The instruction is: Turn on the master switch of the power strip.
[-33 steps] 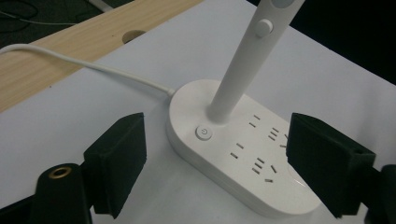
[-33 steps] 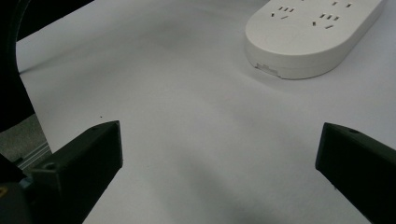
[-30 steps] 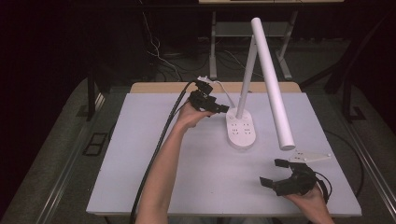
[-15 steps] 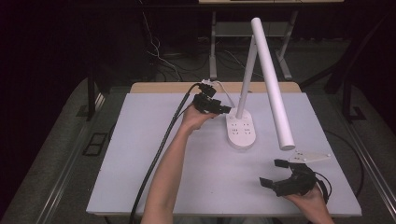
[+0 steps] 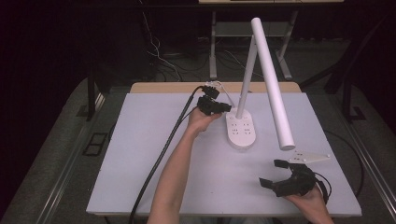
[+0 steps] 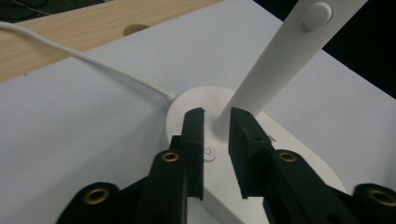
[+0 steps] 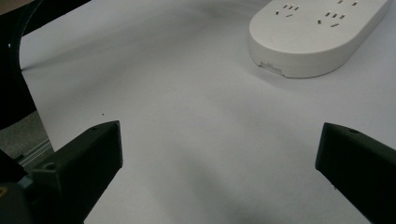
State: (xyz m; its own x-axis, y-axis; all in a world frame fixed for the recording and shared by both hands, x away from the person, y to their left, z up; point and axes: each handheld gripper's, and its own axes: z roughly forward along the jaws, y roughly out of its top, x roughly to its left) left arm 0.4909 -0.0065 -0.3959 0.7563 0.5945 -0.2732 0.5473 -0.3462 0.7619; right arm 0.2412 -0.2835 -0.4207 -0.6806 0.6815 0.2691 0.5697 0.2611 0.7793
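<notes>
The desk lamp [image 5: 243,130] stands on the far middle part of the white tabletop [image 5: 140,163]. Its long oval base, which also carries sockets, runs from far to near, and the stem rises from the far end of the base. The left tongs [image 5: 227,107] are just beside that far end. In the left gripper view the left tongs are nearly pressed together, with only a narrow gap, and they pinch nothing. Their tips hang over the base, right in front of the foot of the stem [image 6: 280,65], and the small round power button [image 6: 208,151] lies just below the gap, partly covered by the left jaw. I judge that the next move is a press down on this button, so the left hand is clearly the nearer one. I cannot tell if the tips already touch the base.

The right tongs [image 5: 273,173] are spread wide and empty, well apart from the lamp, near the front right corner. The white cable [image 6: 84,56] leaves the picture at the edge.
</notes>
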